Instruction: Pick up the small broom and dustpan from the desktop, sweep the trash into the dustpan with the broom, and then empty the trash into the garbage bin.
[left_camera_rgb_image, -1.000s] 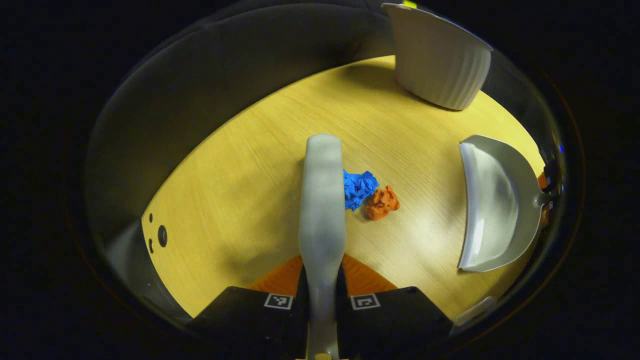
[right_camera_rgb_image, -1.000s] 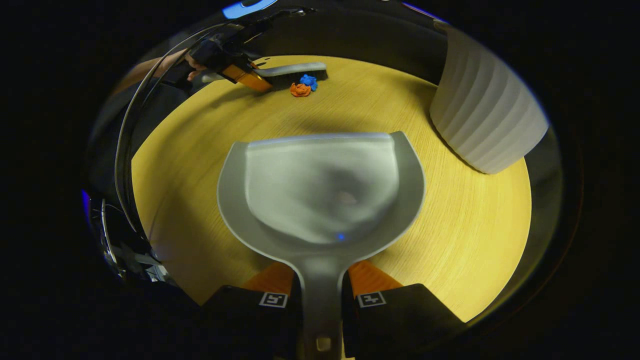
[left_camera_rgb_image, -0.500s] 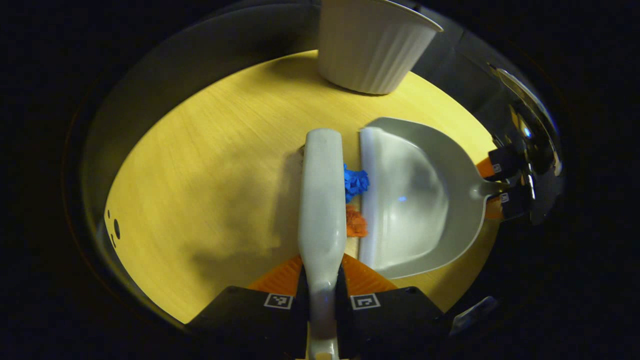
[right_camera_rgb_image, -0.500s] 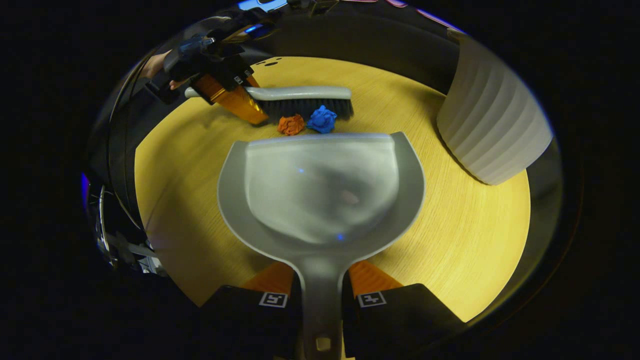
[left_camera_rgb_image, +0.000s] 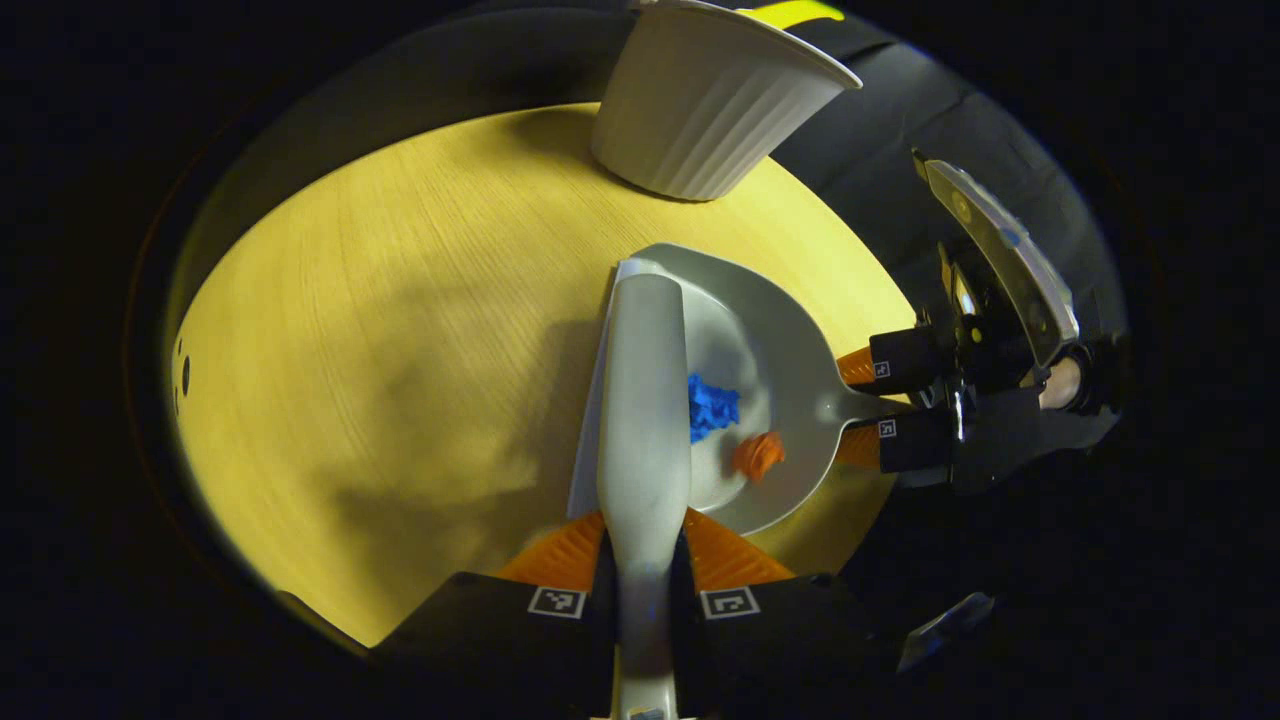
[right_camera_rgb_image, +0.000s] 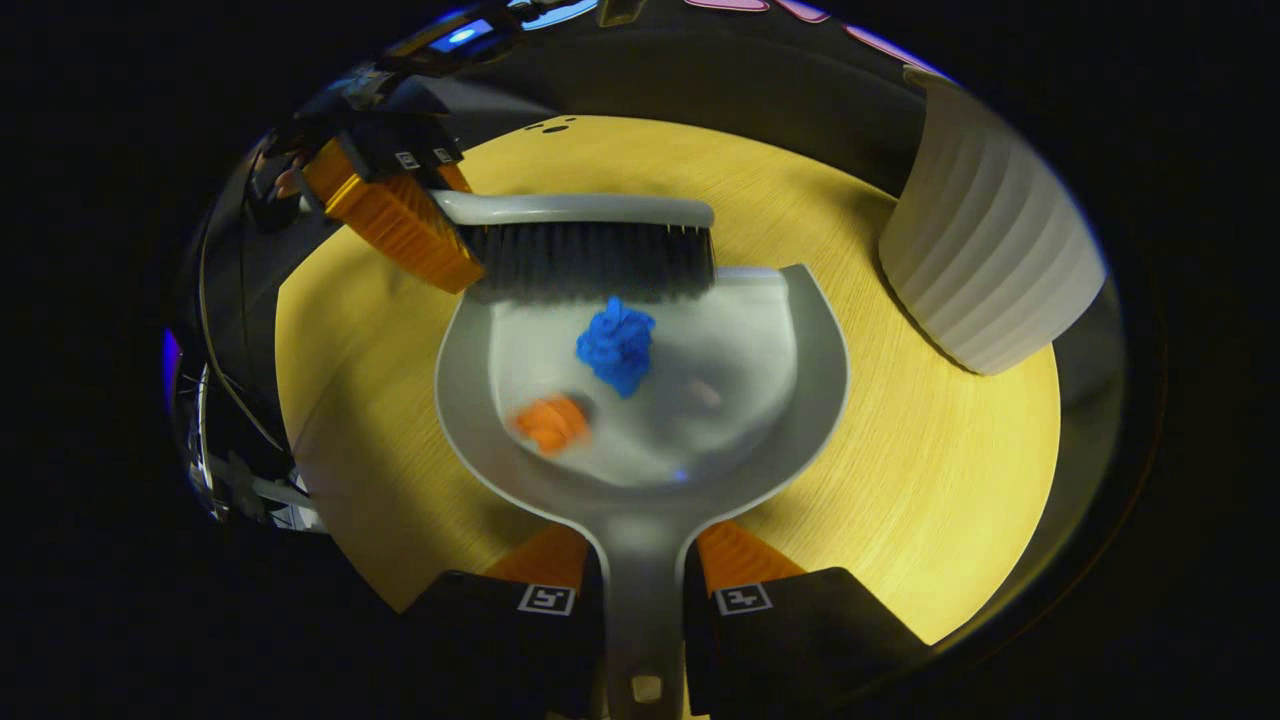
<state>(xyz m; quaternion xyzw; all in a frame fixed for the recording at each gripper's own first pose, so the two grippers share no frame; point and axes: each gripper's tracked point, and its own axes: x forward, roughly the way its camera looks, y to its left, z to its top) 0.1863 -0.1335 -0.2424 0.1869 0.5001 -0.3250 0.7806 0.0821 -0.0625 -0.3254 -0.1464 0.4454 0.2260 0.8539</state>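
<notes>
My left gripper (left_camera_rgb_image: 645, 560) is shut on the handle of the small grey broom (left_camera_rgb_image: 645, 400), whose black bristles (right_camera_rgb_image: 595, 262) stand at the front lip of the dustpan. My right gripper (right_camera_rgb_image: 645, 570) is shut on the handle of the grey dustpan (right_camera_rgb_image: 800, 400), which lies flat on the yellow desktop (right_camera_rgb_image: 950, 480). A crumpled blue paper ball (right_camera_rgb_image: 616, 345) and a crumpled orange paper ball (right_camera_rgb_image: 550, 422) lie inside the pan. In the left gripper view the blue ball (left_camera_rgb_image: 712, 407) and orange ball (left_camera_rgb_image: 758, 454) sit in the dustpan (left_camera_rgb_image: 800, 350), with the right gripper (left_camera_rgb_image: 865, 400) beyond it.
A white ribbed garbage bin (right_camera_rgb_image: 990, 260) stands on the desktop to the right of the dustpan; in the left gripper view the bin (left_camera_rgb_image: 700, 110) is at the far edge. A hand (left_camera_rgb_image: 1062, 382) holds the right gripper. The desktop (left_camera_rgb_image: 380, 330) lies open left of the broom.
The broom swept sideways over the pan's lip and pushed both paper balls from the desktop into the dustpan. The dustpan has stayed in place.
</notes>
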